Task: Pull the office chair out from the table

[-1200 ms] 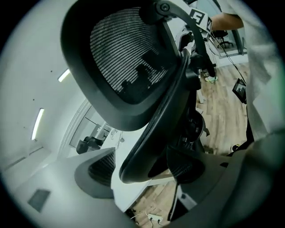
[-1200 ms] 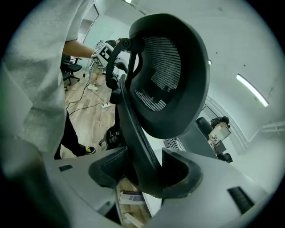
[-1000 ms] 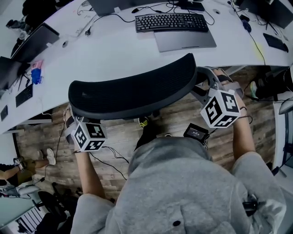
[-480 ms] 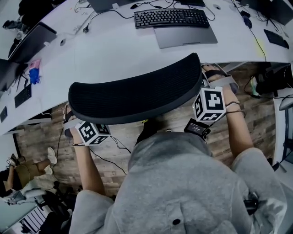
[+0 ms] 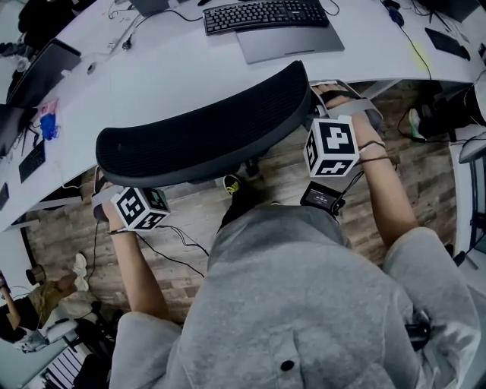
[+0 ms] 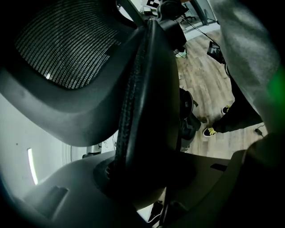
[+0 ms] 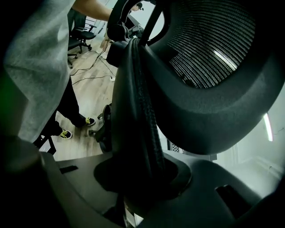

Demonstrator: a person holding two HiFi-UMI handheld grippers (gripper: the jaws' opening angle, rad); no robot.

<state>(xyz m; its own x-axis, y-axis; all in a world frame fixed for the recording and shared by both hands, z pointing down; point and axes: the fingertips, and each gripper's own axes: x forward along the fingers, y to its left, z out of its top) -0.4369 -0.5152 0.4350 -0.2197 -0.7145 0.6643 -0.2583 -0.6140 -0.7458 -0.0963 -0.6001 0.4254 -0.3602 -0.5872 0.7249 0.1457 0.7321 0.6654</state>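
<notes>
The left tool [image 6: 143, 174] and the right tool [image 7: 139, 177], jaws having just closed further, each gripped one side edge of the mesh backrest of the office chair [image 5: 203, 131]. The chair stood close against the curved white desk [image 5: 182, 72].

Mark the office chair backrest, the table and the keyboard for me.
office chair backrest [image 5: 205, 137], head view, middle of the dark mesh.
table [image 5: 167, 72], head view, bare white top, lower left of the keyboard.
keyboard [image 5: 266, 14], head view, centre of the key field.

Office chair [image 5: 205, 137] apparently against table [image 5: 175, 83], keyboard [image 5: 266, 14] atop
</notes>
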